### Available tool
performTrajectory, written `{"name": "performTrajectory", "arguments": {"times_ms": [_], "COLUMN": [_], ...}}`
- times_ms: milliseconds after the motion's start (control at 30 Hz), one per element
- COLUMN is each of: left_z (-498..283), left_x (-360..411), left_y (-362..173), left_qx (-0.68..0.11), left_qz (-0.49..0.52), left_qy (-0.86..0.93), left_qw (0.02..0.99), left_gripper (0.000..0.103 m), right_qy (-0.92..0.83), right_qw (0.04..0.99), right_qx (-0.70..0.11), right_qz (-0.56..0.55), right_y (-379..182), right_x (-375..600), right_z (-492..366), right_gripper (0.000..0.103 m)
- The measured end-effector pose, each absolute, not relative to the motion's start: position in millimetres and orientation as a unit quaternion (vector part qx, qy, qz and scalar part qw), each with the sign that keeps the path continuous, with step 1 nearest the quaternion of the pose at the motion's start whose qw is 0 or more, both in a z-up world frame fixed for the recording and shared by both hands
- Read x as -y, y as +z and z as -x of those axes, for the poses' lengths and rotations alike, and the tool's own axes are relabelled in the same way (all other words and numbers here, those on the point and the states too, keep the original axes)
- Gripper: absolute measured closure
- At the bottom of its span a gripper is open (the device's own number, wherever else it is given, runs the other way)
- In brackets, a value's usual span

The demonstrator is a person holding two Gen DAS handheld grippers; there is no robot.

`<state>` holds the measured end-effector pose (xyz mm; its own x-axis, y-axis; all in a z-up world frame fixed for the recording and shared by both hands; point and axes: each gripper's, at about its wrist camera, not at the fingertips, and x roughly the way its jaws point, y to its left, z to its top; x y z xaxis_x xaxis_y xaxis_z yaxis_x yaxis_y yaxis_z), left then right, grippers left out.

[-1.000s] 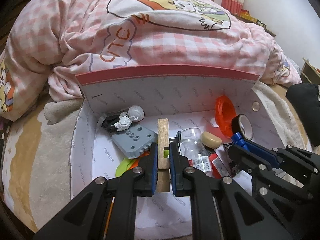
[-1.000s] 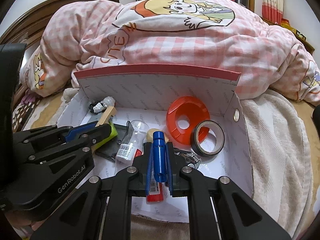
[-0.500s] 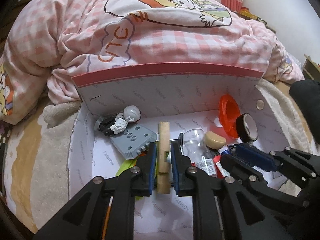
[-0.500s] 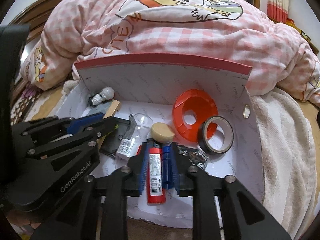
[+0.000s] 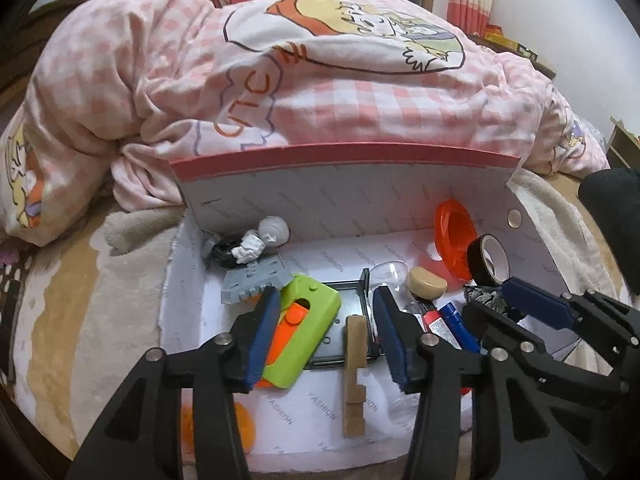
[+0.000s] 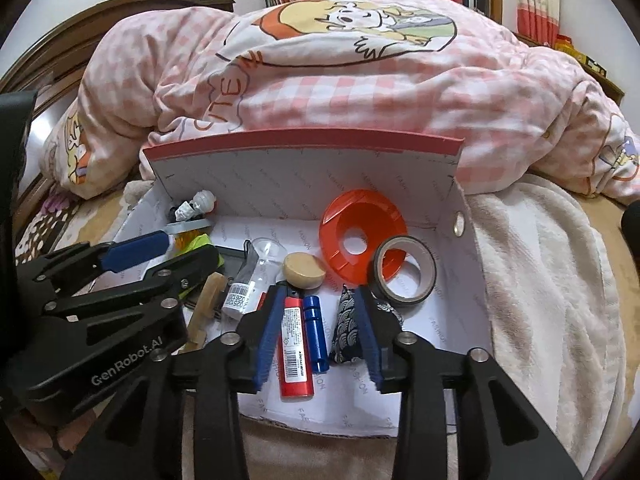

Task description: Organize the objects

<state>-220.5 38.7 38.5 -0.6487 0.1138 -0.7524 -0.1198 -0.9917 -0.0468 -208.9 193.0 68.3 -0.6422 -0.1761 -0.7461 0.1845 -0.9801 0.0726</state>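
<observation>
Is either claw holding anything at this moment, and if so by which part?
Nothing is held. The left claw stands open over the wooden stick lying in the box; the right claw stands open around the blue marker.

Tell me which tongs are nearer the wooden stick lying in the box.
Left. The left tongs are open around the wooden stick, which lies between the fingers. The right tongs are open further right, over a red tube and blue pen.

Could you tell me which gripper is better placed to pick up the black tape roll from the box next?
The right gripper, probably. It is open, and the black tape roll leans just beyond its right finger. The left gripper, also open, hangs over the wooden block, with the right gripper between it and the roll.
</observation>
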Motion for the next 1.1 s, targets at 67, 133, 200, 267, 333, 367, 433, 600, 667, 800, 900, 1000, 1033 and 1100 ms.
{"name": "performTrajectory", "arguments": {"times_ms": [67, 133, 200, 267, 333, 367, 433, 600, 667, 800, 900, 1000, 1033, 1100], "left_z": [219.9, 219.0, 216.0, 212.6, 210.0, 207.9, 203.3, 189.6, 182.2, 166.6, 153.9, 139.1, 134.3, 125.2], "left_x": [-36.9, -34.7, -32.9, -31.2, -29.3, -27.6, -25.0, -22.5, -22.1, -22.0, -21.2, -20.2, -20.2, -20.6], "left_y": [40.0, 41.2, 43.2, 44.8, 46.1, 46.9, 48.4, 53.0, 56.2, 62.5, 65.9, 67.3, 67.5, 68.5], "left_qx": [-0.002, 0.003, 0.005, 0.004, 0.006, 0.009, 0.014, 0.014, 0.012, 0.006, 0.007, 0.009, 0.007, 0.003], "left_qz": [0.414, 0.414, 0.41, 0.407, 0.407, 0.406, 0.405, 0.401, 0.398, 0.393, 0.393, 0.389, 0.387, 0.385], "left_qy": [0.908, 0.908, 0.91, 0.912, 0.912, 0.912, 0.913, 0.914, 0.916, 0.919, 0.918, 0.92, 0.921, 0.922], "left_qw": [0.062, 0.06, 0.059, 0.057, 0.053, 0.054, 0.057, 0.054, 0.051, 0.043, 0.043, 0.04, 0.04, 0.039], "left_gripper": [0.048, 0.045, 0.043, 0.038, 0.032, 0.03, 0.029, 0.029, 0.029, 0.029, 0.028, 0.028, 0.028, 0.028], "right_qy": [-0.907, -0.908, -0.908, -0.909, -0.911, -0.911, -0.911, -0.915, -0.916, -0.918, -0.919, -0.918, -0.918, -0.918], "right_qw": [0.096, 0.097, 0.099, 0.098, 0.097, 0.098, 0.103, 0.109, 0.114, 0.122, 0.126, 0.136, 0.138, 0.138], "right_qx": [-0.004, 0.003, 0.009, 0.012, 0.015, 0.018, 0.024, 0.021, 0.022, 0.021, 0.021, 0.019, 0.014, 0.009], "right_qz": [-0.409, -0.408, -0.408, -0.404, -0.401, -0.399, -0.398, -0.389, -0.385, -0.377, -0.372, -0.372, -0.373, -0.371], "right_y": [69.4, 70.3, 71.4, 72.9, 74.4, 75.1, 76.4, 82.3, 85.1, 91.3, 94.6, 96.9, 97.2, 97.8], "right_x": [-194.5, -196.8, -198.9, -200.0, -201.8, -202.4, -203.1, -200.4, -199.8, -198.4, -197.9, -196.8, -195.9, -195.1], "right_z": [207.0, 205.2, 202.9, 199.6, 195.2, 193.5, 189.3, 174.5, 167.7, 150.8, 138.9, 125.9, 120.6, 112.8], "right_gripper": [0.059, 0.057, 0.054, 0.051, 0.048, 0.046, 0.042, 0.04, 0.04, 0.04, 0.04, 0.039, 0.039, 0.039]}}
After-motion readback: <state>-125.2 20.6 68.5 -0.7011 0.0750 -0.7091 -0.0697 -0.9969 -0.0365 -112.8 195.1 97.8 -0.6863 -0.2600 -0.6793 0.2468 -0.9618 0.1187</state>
